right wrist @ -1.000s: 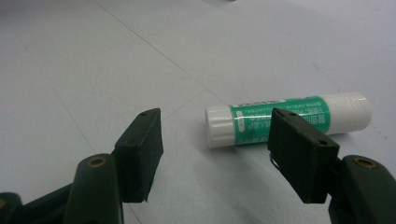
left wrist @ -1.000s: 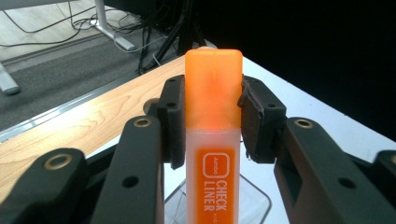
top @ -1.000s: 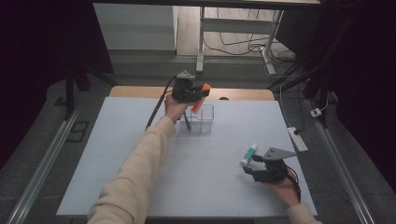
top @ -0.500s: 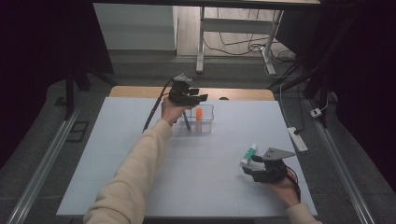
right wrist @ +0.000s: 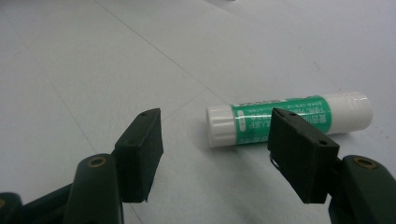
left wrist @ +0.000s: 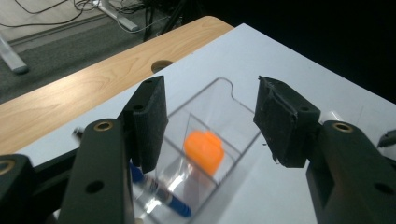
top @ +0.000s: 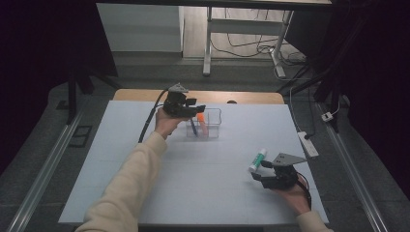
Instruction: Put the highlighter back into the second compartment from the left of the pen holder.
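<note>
The left gripper (top: 196, 107) hangs above a clear plastic organiser box (top: 212, 117) that stands toward the far side of the white table (top: 145, 174). In the left gripper view its two black jaws stand well apart with nothing between the pads, and the box (left wrist: 219, 140) lies directly below and ahead of them. Seen through the gap between the jaws, an orange object (left wrist: 204, 150) sits in one compartment, behind a clear divider. Below the near jaw, in the next compartment, lies a blue pen (left wrist: 161, 193), tilted against the wall. From above, the orange object (top: 201, 123) and the pen (top: 193, 126) both lean inside the box, just beyond the gripper's tips. A cable (top: 150, 117) trails from the back of this gripper toward the person's sleeve (top: 130, 183).

The right gripper (top: 257, 172) rests low near the table's near right corner, held in the person's hand (top: 292, 193). Its jaws are also spread, empty. A glue stick (right wrist: 289, 116) with a green label and white cap lies flat on the table just ahead of the jaw tips, crosswise to them, its white cap between the two jaws and its body running off past the farther jaw, apart from both pads. In the high view the glue stick (top: 257, 160) lies just in front of that gripper.
</note>
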Tool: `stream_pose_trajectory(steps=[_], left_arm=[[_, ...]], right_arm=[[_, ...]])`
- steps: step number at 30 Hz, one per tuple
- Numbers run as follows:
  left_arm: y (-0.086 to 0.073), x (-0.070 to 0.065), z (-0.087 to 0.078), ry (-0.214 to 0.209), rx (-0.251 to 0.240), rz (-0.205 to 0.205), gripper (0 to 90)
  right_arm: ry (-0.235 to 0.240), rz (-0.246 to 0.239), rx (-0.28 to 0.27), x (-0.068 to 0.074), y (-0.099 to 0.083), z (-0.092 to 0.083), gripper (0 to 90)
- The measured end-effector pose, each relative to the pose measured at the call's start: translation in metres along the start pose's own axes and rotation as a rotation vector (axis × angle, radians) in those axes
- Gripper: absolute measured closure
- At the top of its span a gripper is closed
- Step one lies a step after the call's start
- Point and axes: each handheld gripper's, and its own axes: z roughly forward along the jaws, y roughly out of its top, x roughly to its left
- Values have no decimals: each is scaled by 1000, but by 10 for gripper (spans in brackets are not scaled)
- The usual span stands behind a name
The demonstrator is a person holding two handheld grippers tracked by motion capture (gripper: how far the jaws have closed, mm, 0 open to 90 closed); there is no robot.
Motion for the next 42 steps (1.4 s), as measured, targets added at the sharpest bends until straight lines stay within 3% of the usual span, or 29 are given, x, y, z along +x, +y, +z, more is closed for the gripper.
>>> stream_pose_trajectory(steps=[15,25,33,36,42], left_arm=[[-37,-25,-60,13,-1,51,445],[-66,-38,-88,16,5,68,439],[-97,-45,-105,7,22,56,423],[-108,-48,-112,27,31,67,417],[-127,-45,-126,44,41,30,403]], right_arm=[[2,-3,-14,0,1,-2,347],[5,6,-19,-1,1,-3,347],[5,18,-29,-2,2,-4,349],[2,25,-29,-3,1,-6,349],[-7,51,-47,-4,0,-10,350]])
